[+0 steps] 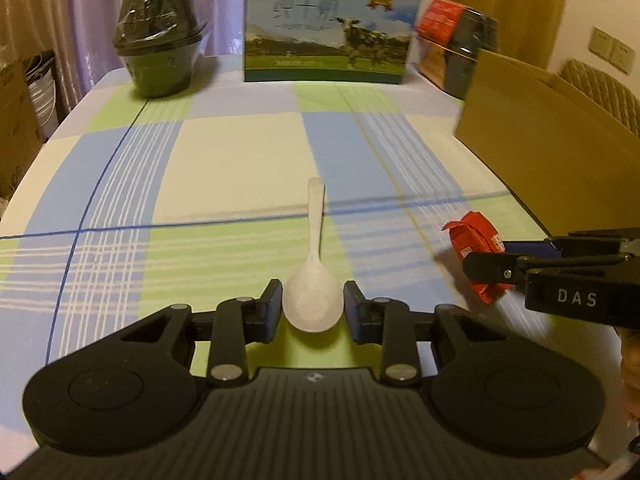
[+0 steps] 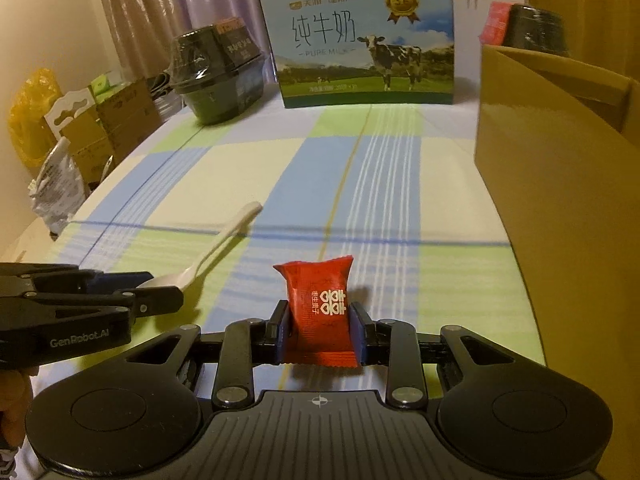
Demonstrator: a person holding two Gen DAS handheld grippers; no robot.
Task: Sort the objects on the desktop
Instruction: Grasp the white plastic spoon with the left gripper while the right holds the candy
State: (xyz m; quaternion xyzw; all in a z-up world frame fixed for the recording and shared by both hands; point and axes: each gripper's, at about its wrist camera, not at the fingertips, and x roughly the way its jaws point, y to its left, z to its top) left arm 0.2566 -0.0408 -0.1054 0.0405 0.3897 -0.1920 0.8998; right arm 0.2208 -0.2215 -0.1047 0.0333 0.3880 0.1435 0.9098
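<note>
Apparently mid-sort: right gripper [image 2: 319,328] pinches the red packet [image 2: 320,312]; left gripper [image 1: 312,304], fingers part-open, straddles the spoon [image 1: 314,296] on the bench [image 1: 240,168], not yet gripped.

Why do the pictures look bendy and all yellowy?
Both wrist views come through fisheye lenses, so the tablecloth stripes curve and the corners go dark. In the left view, the red packet is smeared by motion; in the right view it looks sharp. Warm room light tints everything yellow.

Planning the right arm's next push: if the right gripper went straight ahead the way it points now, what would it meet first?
Beyond the red packet between its fingers, the right gripper faces bare checked tablecloth. The first obstacle looks like the milk carton at the far edge, though depth is uncertain.
</note>
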